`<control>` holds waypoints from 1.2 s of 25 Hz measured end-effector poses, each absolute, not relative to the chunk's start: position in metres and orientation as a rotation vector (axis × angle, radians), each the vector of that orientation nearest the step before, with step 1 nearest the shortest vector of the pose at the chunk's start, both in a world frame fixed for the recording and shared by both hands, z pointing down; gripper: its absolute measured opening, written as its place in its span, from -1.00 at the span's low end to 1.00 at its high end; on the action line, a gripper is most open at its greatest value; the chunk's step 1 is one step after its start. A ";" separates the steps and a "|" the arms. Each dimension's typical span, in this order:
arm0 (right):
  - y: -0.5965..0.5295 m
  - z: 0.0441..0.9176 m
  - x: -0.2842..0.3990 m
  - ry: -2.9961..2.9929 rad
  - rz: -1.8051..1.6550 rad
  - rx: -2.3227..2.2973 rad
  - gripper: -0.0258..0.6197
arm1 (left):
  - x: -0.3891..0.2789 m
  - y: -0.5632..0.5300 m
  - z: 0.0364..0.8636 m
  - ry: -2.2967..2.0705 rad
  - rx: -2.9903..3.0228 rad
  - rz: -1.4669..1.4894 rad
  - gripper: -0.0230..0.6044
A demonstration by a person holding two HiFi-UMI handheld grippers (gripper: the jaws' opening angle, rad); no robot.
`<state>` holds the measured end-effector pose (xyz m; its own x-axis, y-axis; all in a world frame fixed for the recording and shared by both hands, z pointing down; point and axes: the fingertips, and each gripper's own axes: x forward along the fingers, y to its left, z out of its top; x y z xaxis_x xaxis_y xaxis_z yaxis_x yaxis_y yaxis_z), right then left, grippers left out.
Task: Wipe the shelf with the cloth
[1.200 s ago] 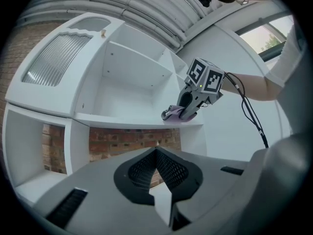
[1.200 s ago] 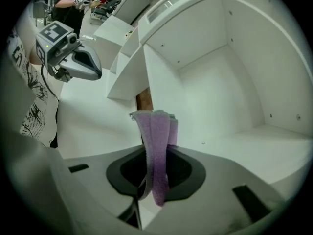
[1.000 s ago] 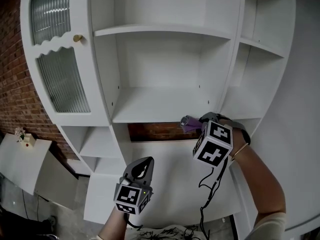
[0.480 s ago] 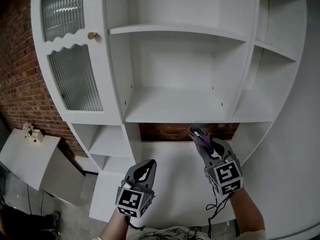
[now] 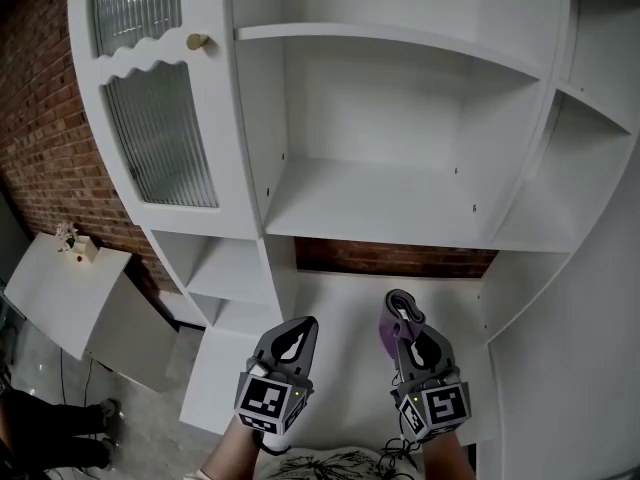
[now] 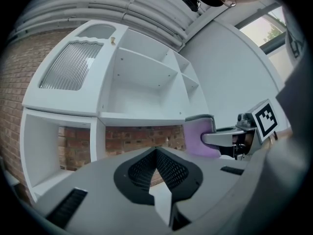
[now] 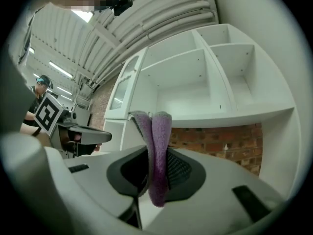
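The white shelf unit fills the head view, and its wide middle shelf (image 5: 370,203) is bare. Folded and purple, the cloth (image 5: 387,334) is pinched in my right gripper (image 5: 401,306), which is low, over the white counter (image 5: 335,318) below that shelf. In the right gripper view the cloth (image 7: 159,151) stands upright between the shut jaws. To its left, my left gripper (image 5: 297,330) is shut with nothing in it. Its closed tips (image 6: 156,153) point at the brick strip under the shelf, and beside them the cloth (image 6: 198,138) shows too.
A ribbed-glass door (image 5: 160,138) with a gold knob (image 5: 198,41) shuts off the unit's left side. Narrower side shelves (image 5: 590,138) lie at the right. Brick wall (image 5: 40,118) and a small white table (image 5: 55,293) are at the left.
My right gripper has drawn back and down from the middle shelf's front edge, cloth still held, and now sits beside the left gripper. The left gripper has barely moved.
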<state>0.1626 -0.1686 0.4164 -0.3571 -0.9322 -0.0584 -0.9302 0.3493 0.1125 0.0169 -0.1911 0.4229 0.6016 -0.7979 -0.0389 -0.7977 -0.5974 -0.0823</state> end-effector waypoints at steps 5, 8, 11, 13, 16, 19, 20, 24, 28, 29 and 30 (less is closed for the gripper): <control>-0.171 0.429 0.165 -2.551 -0.185 1.786 -0.69 | 0.019 -0.195 0.429 1.342 -2.738 -0.020 -0.88; -0.175 0.431 0.166 -2.527 -0.204 1.762 -0.70 | 0.017 -0.198 0.427 1.347 -2.730 -0.008 -0.88; -0.178 0.436 0.167 -2.492 -0.212 1.741 -0.71 | 0.016 -0.201 0.428 1.350 -2.730 -0.009 -0.88; -0.180 0.439 0.168 -2.489 -0.209 1.733 -0.71 | 0.016 -0.203 0.431 1.355 -2.736 -0.013 -0.88; -0.181 0.441 0.169 -2.490 -0.188 1.728 -0.71 | 0.014 -0.205 0.433 1.367 -2.741 -0.007 -0.88; -0.181 0.440 0.171 -2.484 -0.212 1.736 -0.71 | 0.014 -0.206 0.434 1.373 -2.744 0.007 -0.88; -0.181 0.440 0.172 -2.481 -0.231 1.741 -0.71 | 0.015 -0.207 0.433 1.371 -2.746 0.007 -0.88; -0.181 0.439 0.174 -2.476 -0.258 1.749 -0.71 | 0.016 -0.209 0.438 1.373 -2.750 -0.008 -0.88; -0.184 0.442 0.175 -2.456 -0.269 1.740 -0.71 | 0.019 -0.211 0.443 1.367 -2.769 -0.017 -0.88; -0.185 0.443 0.175 -2.458 -0.268 1.740 -0.71 | 0.020 -0.212 0.444 1.364 -2.772 -0.018 -0.88; -0.185 0.444 0.175 -2.460 -0.262 1.740 -0.71 | 0.021 -0.212 0.445 1.362 -2.775 -0.018 -0.88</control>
<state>0.1754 -0.1852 0.4438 -0.3335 -0.9427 -0.0044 -0.9226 0.3254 0.2072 0.0210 -0.2118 0.4449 0.6118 -0.7909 -0.0115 -0.7903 -0.6106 -0.0503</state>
